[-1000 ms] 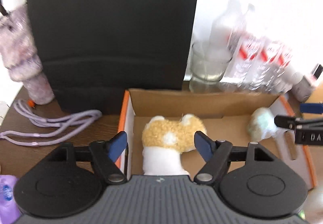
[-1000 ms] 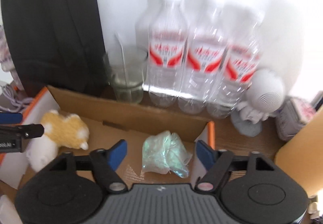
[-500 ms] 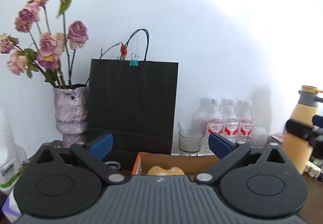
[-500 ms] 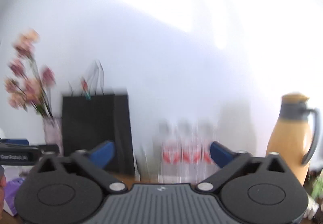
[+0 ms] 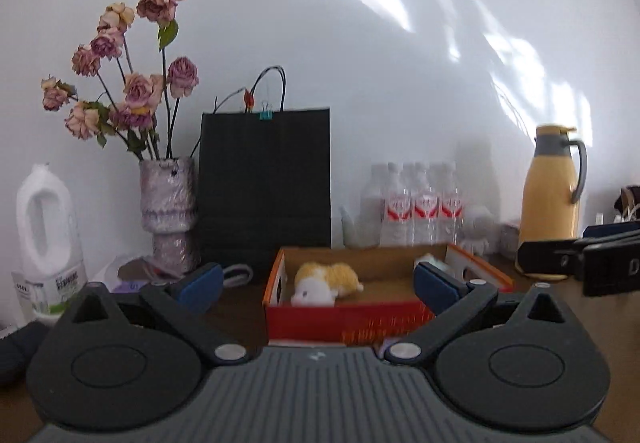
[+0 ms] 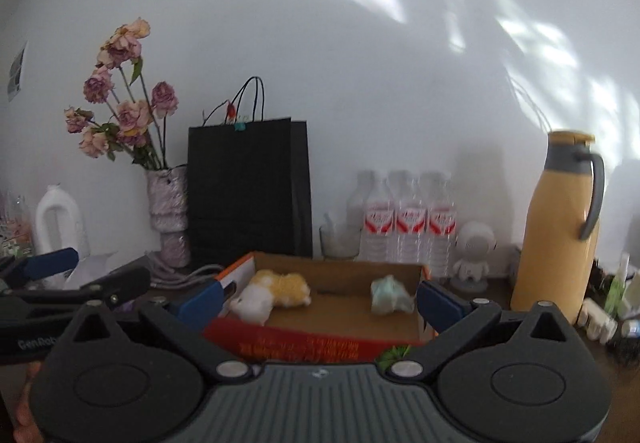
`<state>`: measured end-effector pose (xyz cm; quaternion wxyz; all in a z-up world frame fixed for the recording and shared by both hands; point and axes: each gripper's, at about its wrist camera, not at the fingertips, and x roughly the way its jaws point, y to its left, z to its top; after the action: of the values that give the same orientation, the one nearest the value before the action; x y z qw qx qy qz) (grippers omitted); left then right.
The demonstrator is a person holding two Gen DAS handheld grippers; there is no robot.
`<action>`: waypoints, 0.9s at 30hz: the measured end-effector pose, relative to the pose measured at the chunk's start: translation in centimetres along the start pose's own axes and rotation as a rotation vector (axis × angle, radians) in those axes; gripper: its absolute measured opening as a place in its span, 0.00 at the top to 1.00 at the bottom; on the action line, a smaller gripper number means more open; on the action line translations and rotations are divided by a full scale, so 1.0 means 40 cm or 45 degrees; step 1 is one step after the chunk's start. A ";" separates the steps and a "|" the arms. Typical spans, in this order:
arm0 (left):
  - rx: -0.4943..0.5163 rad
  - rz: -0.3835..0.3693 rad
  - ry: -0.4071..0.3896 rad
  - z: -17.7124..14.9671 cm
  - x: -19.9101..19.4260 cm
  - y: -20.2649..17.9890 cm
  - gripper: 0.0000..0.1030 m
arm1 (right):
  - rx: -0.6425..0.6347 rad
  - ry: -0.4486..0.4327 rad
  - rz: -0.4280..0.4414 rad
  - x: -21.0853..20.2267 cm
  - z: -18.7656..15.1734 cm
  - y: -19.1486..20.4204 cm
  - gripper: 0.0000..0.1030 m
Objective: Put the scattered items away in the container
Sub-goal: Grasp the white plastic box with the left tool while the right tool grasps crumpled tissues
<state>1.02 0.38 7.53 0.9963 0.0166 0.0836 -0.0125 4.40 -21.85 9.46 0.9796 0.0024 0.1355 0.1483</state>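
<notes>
Both grippers hover before a cardboard box [image 6: 340, 339] at lower centre. The left gripper [image 5: 316, 281] and right gripper [image 6: 320, 297] are spread wide, holding nothing. A plush toy [image 6: 276, 293] and a crumpled bag [image 6: 390, 295] lie inside. Best scan the table for any strays next.

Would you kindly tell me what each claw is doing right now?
Left claw: open, holding nothing.
Right claw: open, holding nothing.
</notes>
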 end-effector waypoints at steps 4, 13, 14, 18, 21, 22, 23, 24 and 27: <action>-0.045 0.011 0.123 -0.097 -0.021 0.016 0.00 | 0.041 0.091 -0.004 -0.046 -0.130 -0.016 0.01; -0.007 0.049 0.217 -0.122 0.029 0.008 0.00 | 0.129 0.278 -0.057 0.003 -0.236 -0.057 0.07; 0.014 0.043 0.226 -0.123 0.040 0.007 0.00 | 0.126 0.286 -0.056 0.008 -0.237 -0.056 0.07; 0.135 0.113 0.230 -0.115 0.113 0.002 0.00 | 0.087 0.324 -0.042 0.029 -0.241 -0.049 0.15; 0.135 0.099 0.277 -0.105 0.207 0.014 0.00 | 0.066 0.374 -0.015 0.049 -0.244 -0.046 0.41; 0.117 0.081 0.316 -0.104 0.244 0.023 0.00 | 0.064 0.386 -0.004 0.055 -0.245 -0.045 0.48; 0.082 0.067 0.363 -0.108 0.277 0.032 0.00 | 0.058 0.394 0.001 0.058 -0.247 -0.044 0.55; 0.035 0.059 0.422 -0.112 0.308 0.044 0.00 | 0.047 0.400 0.001 0.060 -0.248 -0.042 0.56; -0.144 0.018 0.500 -0.110 0.350 0.087 0.00 | 0.046 0.399 0.007 0.056 -0.251 -0.043 0.57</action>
<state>14.20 3.68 0.98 0.9603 -0.0368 0.2767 0.0028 4.27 -23.20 -0.89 0.9458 -0.0029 0.2894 0.1470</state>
